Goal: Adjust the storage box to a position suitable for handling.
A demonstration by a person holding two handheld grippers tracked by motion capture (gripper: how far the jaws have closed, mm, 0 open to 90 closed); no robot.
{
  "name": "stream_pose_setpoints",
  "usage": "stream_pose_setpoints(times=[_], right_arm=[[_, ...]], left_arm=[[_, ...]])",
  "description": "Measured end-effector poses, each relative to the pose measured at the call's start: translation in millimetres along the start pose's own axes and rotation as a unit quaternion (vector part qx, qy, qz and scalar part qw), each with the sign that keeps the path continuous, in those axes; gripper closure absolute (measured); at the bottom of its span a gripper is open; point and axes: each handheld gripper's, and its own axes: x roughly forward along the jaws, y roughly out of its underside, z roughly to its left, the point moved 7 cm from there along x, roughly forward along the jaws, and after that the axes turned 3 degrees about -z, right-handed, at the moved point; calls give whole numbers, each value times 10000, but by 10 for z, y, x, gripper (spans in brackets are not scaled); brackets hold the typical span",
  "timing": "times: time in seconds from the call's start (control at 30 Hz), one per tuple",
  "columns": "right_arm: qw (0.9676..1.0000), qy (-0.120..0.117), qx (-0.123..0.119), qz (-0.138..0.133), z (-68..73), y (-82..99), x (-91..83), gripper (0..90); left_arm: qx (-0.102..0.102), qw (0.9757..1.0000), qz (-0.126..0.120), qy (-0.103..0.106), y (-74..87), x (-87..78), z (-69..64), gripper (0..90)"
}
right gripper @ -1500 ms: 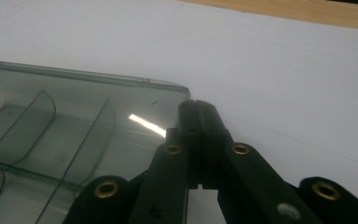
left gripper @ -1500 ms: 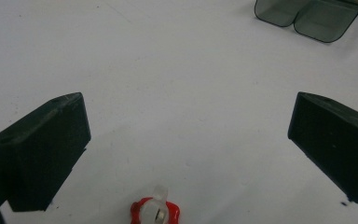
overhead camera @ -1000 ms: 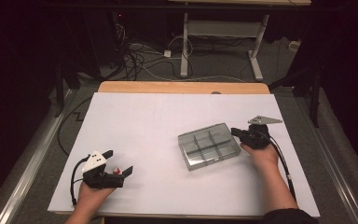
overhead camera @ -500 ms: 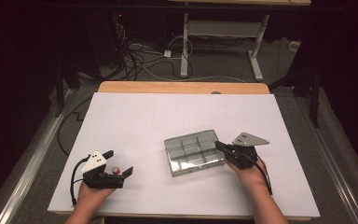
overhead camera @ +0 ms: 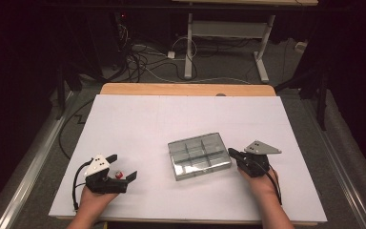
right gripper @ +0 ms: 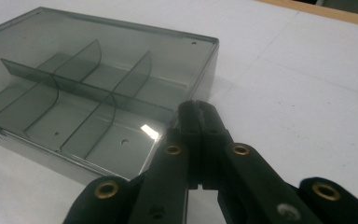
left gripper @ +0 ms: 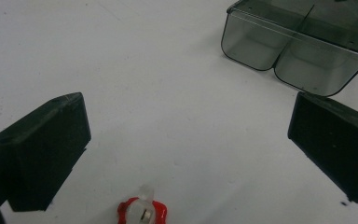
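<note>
Two hand-held grippers and a clear divided box on a white table.

High view: the box [overhead camera: 199,156] lies right of centre, the right gripper [overhead camera: 232,153] at its right edge.
Left gripper view: the left gripper [left gripper: 186,149] is spread wide around a small red piece [left gripper: 142,212].
Right gripper view: its jaws are pressed together, tips against the box's rim.

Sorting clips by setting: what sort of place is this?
Probably a lab or workshop recording bench: a white-covered wooden table in a dark room, loose cables on the grey floor, a white metal desk frame behind, and a clear smoky plastic compartment box.
</note>
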Motion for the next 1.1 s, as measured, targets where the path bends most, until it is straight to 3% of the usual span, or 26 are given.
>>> stream_pose_setpoints(times=[0.23,0.5,0.67,0.8,0.87,0.97,1.1], right_arm=[[9999,-95,82,8,11,4,18,900],[9995,-312,-69,35,234,27,-4,900],[9985,-498,-226,86,412,34,-35,900],[9971,-699,-268,96,562,61,-77,900],[9963,-798,-296,88,634,73,-102,900],[9951,-906,-385,81,737,82,-140,900],[9933,-1032,-520,34,846,78,-171,900]], left_arm=[[-40,9998,-30,198,-27,-18,-63,63],[-27,9991,-11,427,-41,-17,-114,169],[25,9981,20,609,-33,-19,-161,319],[7,9973,232,703,0,19,-196,456],[3,9977,309,598,4,52,-214,555],[-107,9984,368,426,-22,99,-245,624],[112,9992,357,115,-71,148,-297,748]])
